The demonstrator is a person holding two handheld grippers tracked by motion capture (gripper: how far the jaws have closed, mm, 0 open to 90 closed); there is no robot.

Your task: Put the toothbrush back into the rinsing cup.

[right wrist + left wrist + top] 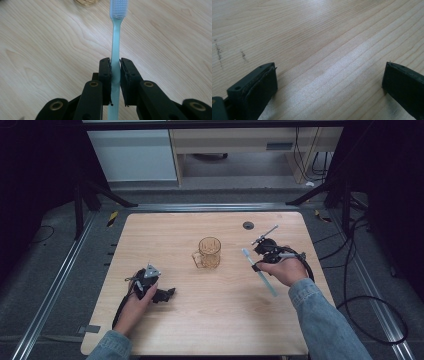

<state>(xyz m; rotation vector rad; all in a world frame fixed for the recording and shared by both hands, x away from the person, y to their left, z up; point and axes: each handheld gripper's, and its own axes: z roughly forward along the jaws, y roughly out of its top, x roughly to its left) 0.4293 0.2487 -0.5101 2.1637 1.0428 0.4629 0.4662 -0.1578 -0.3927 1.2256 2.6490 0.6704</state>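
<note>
Pale wood worktop, ringed by grey floor and dark frame. Counted: one amber glass mug, one toothbrush, two claws. Toothbrush pale blue, slim, with whitish bristles, lying just right of the mug, clamped mid-handle in the right claw, head pointing away. Left claw resting left of the mug and nearer the person, spread wide over bare wood.
</note>
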